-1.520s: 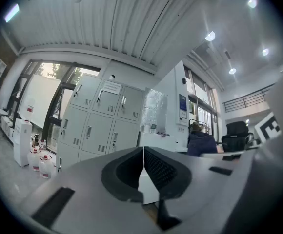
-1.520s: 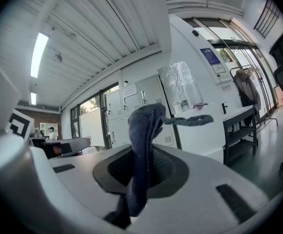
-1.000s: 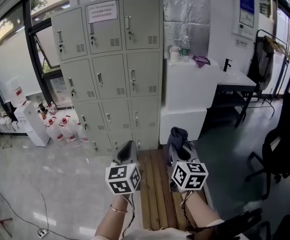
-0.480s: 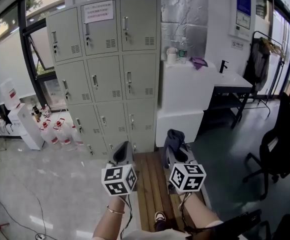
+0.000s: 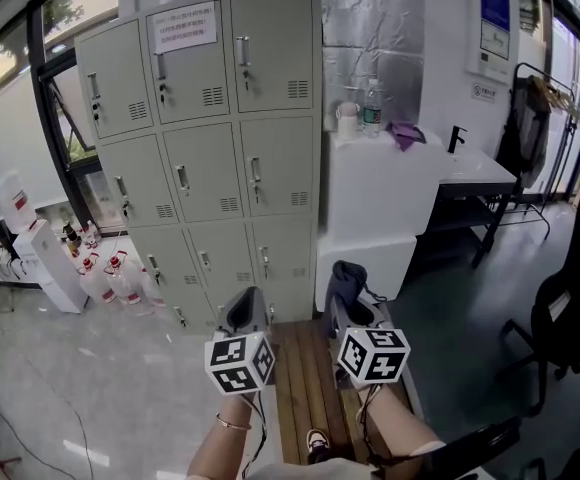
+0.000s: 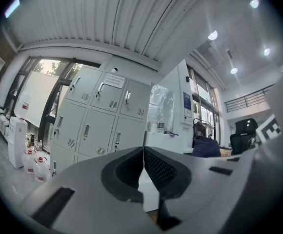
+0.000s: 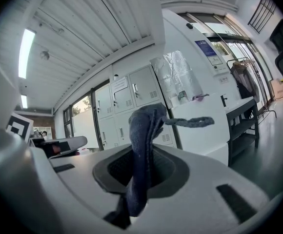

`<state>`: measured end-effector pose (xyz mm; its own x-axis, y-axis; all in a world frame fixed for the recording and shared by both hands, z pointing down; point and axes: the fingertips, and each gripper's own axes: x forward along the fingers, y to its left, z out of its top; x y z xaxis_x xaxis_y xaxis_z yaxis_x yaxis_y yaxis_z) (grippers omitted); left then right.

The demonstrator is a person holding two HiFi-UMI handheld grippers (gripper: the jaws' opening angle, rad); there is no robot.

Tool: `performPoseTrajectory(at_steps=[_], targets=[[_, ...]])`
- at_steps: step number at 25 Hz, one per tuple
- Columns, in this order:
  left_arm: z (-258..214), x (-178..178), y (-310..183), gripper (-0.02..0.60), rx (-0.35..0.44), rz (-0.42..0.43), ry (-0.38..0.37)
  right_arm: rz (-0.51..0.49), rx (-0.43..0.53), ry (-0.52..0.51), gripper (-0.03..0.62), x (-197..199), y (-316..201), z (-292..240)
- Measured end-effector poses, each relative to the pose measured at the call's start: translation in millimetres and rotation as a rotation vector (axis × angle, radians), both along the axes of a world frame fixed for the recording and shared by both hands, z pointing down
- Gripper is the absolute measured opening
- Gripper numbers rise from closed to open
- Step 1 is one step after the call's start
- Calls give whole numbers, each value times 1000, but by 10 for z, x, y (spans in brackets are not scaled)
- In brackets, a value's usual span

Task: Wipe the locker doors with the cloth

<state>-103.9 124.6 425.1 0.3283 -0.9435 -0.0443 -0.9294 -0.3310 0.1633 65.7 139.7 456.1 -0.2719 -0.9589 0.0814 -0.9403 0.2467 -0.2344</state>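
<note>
Right hand-held gripper (image 7: 140, 177) is clamped on the dark blue-grey cloth (image 7: 144, 130); the cloth sticks up out of the jaws, well apart from the pale grey metal lockers (image 5: 210, 158). Left hand-held gripper (image 6: 143, 165): jaws pressed together, nothing between. White paper notice (image 5: 181, 26) on the top-middle door, print unreadable.

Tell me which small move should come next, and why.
Probably bring the right gripper forward to the lockers. Its jaws are shut on the cloth, but the lockers stand well ahead, not yet touched. The left gripper is shut and empty.
</note>
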Motion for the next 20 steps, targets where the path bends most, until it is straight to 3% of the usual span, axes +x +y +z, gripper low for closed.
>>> performPoseTrajectory(at_steps=[12, 20], targets=[[-176, 258, -1439, 9, 12, -70, 8, -61, 15, 12, 43, 350, -1556, -190], [-45, 306, -2095, 9, -20, -118, -1, -93, -12, -8, 42, 451, -2301, -59]])
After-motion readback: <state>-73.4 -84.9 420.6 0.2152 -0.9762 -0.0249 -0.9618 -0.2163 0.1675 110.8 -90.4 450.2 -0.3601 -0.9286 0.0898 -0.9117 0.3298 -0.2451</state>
